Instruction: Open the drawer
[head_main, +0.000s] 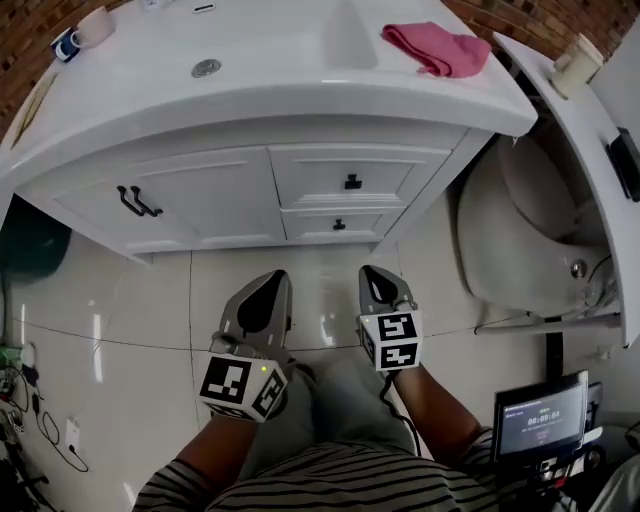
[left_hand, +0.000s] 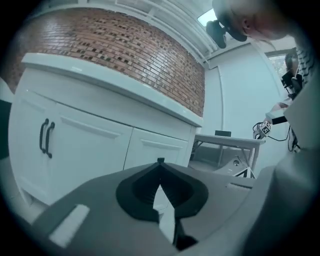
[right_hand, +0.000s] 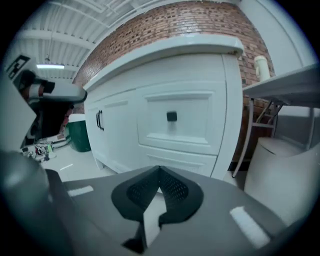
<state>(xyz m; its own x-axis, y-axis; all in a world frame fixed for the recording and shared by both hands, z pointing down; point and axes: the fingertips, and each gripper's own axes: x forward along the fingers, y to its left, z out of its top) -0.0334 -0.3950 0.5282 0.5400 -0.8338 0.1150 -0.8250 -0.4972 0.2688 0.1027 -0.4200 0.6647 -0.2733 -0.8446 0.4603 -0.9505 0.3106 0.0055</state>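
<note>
The white vanity (head_main: 200, 190) has two closed drawers on its right side. The upper drawer (head_main: 345, 172) carries a black knob (head_main: 352, 181), and so does the lower drawer (head_main: 335, 224). In the right gripper view the upper drawer (right_hand: 192, 107) and its knob (right_hand: 171, 116) lie straight ahead, well apart from the jaws. My left gripper (head_main: 277, 276) and right gripper (head_main: 370, 270) hang low over the floor in front of the cabinet. Both are shut with nothing in them. The left gripper (left_hand: 160, 161) faces the cabinet doors, and the right gripper (right_hand: 159, 169) faces the drawers.
Twin black door handles (head_main: 137, 202) sit left of the drawers. A pink cloth (head_main: 440, 48) and a cup (head_main: 95, 25) lie on the counter. A toilet (head_main: 520, 230) and a white shelf (head_main: 590, 130) stand at the right, a green bin (head_main: 30, 240) at the left.
</note>
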